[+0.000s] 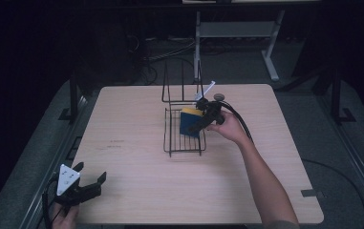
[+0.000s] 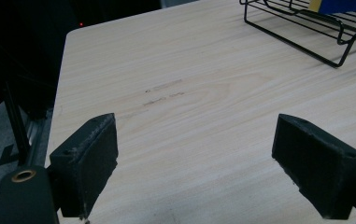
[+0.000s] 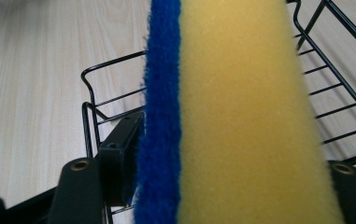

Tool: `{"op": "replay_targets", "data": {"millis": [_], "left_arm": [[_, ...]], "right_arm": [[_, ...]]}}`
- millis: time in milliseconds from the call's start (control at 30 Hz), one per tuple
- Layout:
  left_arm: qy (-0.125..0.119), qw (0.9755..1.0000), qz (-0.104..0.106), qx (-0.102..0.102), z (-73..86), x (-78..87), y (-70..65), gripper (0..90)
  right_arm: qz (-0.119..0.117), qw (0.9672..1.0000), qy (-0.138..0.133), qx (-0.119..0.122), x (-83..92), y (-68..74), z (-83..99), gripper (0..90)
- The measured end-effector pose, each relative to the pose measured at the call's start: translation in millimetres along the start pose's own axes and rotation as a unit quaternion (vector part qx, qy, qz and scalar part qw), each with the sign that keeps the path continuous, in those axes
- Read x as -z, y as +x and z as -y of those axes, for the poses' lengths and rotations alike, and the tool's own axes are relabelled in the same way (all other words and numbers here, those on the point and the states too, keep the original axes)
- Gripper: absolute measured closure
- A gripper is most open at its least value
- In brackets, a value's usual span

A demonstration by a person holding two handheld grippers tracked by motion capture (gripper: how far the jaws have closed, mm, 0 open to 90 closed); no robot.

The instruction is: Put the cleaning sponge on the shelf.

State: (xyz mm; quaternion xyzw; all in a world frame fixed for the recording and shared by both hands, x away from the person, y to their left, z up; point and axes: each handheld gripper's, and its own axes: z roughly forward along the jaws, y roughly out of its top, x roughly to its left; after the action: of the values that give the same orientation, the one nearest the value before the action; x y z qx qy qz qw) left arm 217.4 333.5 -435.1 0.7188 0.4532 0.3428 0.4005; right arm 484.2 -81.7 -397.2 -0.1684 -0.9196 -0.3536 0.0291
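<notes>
A yellow sponge with a blue scouring face (image 1: 190,120) stands on edge over the black wire rack (image 1: 174,138) in the middle of the table. My right gripper (image 1: 202,118) is shut on the sponge (image 3: 241,112), one jaw on the blue side and one on the yellow side. The rack's wires (image 3: 334,84) lie just beneath it. My left gripper (image 1: 92,185) rests at the table's near left corner, open, with bare wood between its wide-apart pads (image 2: 89,161). From there the rack's corner (image 2: 316,28) shows at the upper right.
The rack has an upright wire back (image 1: 182,86) at its far end. A small white object (image 1: 207,88) lies beside it. The light wooden table (image 1: 132,157) has faint marks (image 1: 115,143) at the left. Dark floor, cables and a desk frame (image 1: 270,52) lie beyond.
</notes>
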Motion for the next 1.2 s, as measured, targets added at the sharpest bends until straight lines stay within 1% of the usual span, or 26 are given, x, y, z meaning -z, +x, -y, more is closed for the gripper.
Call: {"op": "replay_targets", "data": {"millis": [100,200,300,433,533,633,733,800,867,933,1000,1133,1200], "left_arm": [[0.0,1.0,0.0,0.001,0.1,0.2,0.0,13.9],[0.0,1.0,-0.001,0.001,0.2,0.4,0.3,13.9],[0.0,1.0,-0.001,0.001,0.2,0.4,0.3,13.9],[0.002,1.0,0.001,-0.002,0.3,-0.9,-0.7,13.9],[0.001,1.0,0.001,-0.001,0.0,-1.5,-1.2,13.9],[0.002,1.0,0.001,-0.003,-0.1,-1.7,-1.5,13.9],[0.001,1.0,0.0,-0.001,0.2,-1.0,-0.9,13.9],[0.001,1.0,0.0,0.0,0.2,-0.9,-0.5,13.9],[0.002,1.0,0.001,-0.001,0.4,-1.3,-0.9,13.9],[0.003,1.0,0.002,-0.002,0.3,-1.9,-1.3,13.9],[0.002,1.0,0.003,-0.002,-0.1,-2.1,-2.0,13.9],[0.003,1.0,0.003,-0.003,-0.3,-2.5,-3.3,13.9],[0.003,1.0,0.004,-0.005,-0.3,-2.5,-3.7,13.9]], "right_arm": [[0.006,1.0,0.001,0.001,1.2,1.8,-0.7,33.6],[0.006,1.0,0.001,-0.004,1.9,2.0,-0.3,28.3],[0.012,0.9999,0.0,-0.004,1.9,2.3,1.5,26.6],[0.016,0.9998,-0.009,-0.005,5.6,3.1,9.3,22.9],[0.008,0.9999,-0.01,-0.011,9.1,3.1,12.4,21.9],[0.008,0.9998,-0.011,-0.011,12.8,4.4,13.2,21.7],[0.012,0.9997,-0.014,-0.014,16.1,6.0,14.8,20.9],[0.011,0.9998,-0.017,-0.007,18.0,5.3,18.0,20.9],[0.008,0.9997,-0.02,-0.013,19.9,6.7,20.9,20.9],[0.011,0.9996,-0.022,-0.014,21.8,9.5,23.8,20.9],[0.007,0.9996,-0.019,-0.017,22.5,10.3,26.5,20.9],[0.009,0.9996,-0.019,-0.017,24.5,12.4,30.5,20.9],[0.013,0.9994,-0.025,-0.02,27.1,13.4,34.8,20.9]]}}
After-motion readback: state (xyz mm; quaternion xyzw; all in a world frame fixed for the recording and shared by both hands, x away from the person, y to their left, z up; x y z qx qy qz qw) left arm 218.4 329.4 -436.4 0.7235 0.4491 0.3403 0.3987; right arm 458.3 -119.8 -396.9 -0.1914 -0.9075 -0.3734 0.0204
